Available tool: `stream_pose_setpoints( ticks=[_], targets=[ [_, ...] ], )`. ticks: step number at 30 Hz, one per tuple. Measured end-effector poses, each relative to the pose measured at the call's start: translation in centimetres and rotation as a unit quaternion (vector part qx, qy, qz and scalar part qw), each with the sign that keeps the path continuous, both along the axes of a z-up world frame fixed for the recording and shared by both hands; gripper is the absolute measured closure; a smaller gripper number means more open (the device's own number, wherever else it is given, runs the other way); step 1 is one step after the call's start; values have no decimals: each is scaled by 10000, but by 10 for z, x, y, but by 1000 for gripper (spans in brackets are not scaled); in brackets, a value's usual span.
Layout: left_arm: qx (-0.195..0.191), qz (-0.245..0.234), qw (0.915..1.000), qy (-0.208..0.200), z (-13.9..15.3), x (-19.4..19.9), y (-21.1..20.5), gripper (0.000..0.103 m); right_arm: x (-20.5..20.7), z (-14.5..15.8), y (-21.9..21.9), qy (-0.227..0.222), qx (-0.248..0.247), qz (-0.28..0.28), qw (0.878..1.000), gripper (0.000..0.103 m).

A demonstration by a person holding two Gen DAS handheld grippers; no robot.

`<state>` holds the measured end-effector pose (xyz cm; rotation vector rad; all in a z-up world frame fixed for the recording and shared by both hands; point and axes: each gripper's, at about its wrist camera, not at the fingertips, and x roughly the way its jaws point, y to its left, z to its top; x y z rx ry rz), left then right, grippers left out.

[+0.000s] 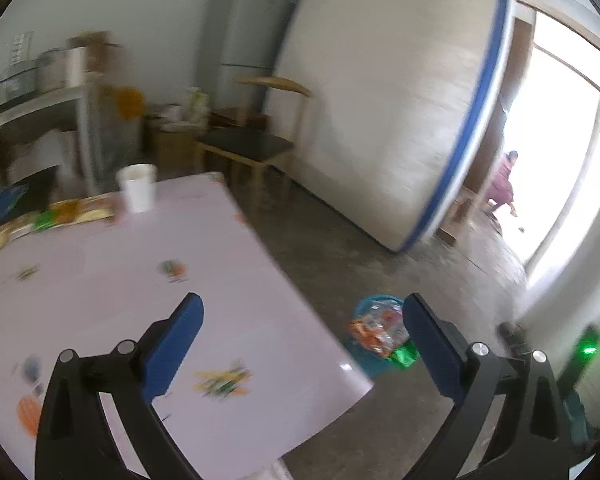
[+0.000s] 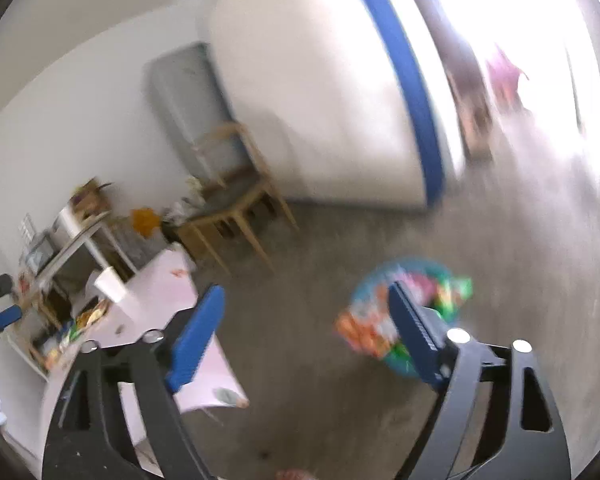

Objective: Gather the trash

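- Trash [image 1: 380,330] wrappers sit piled in your blue bin [image 1: 370,362] on the floor beside the tabletop [image 1: 220,280].
- Left claw [image 1: 300,316] and right claw [image 2: 306,300] both gape wide, empty.
- Looks like between pickups; next you'd want those packets [image 1: 66,214] by the cup [image 1: 137,188].

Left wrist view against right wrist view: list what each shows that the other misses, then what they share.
Only the left wrist view: the left gripper up close, jaws open and empty, and a small green light at the right edge.

Only the right wrist view: the right gripper up close, jaws open and empty.

Both: the blue basin of colourful wrappers on the floor, the pink table with a white cup, the wooden chair, the grey fridge and the propped mattress.
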<state>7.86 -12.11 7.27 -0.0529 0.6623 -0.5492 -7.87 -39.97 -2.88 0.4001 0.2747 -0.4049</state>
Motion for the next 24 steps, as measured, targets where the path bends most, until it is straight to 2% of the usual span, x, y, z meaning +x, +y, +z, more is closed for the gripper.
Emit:
stream_pose_setpoints(
  ticks=[2,4,7,9,12,16,18,21,24],
  targets=[
    [-23,319,9995,-33,4,-14,29,6,1,21,27,-179,-383,165,9990,7],
    [65,751,9971,-93,0,-30,57,6,4,39,58,-322,-711,394,9962,7],
    [114,1223,9924,-24,-13,-50,93,6,10,48,95,-277,-936,679,9929,7],
    [127,1460,9892,60,-22,-61,109,6,15,46,118,-80,-1045,798,9913,7],
    [391,1915,9807,58,-38,-81,127,6,20,35,152,394,-1371,995,9848,7],
    [595,1974,9783,-222,-44,-105,133,6,19,28,190,864,-1967,1218,9690,7],
    [440,1880,9810,-174,-43,-110,137,6,19,27,200,940,-2126,1280,9641,7],
    [177,1879,9820,44,-45,-107,141,6,22,31,197,974,-2061,1290,9651,7],
    [401,1990,9792,61,-53,-101,133,6,16,35,193,906,-2055,1128,9679,7]
  ],
)
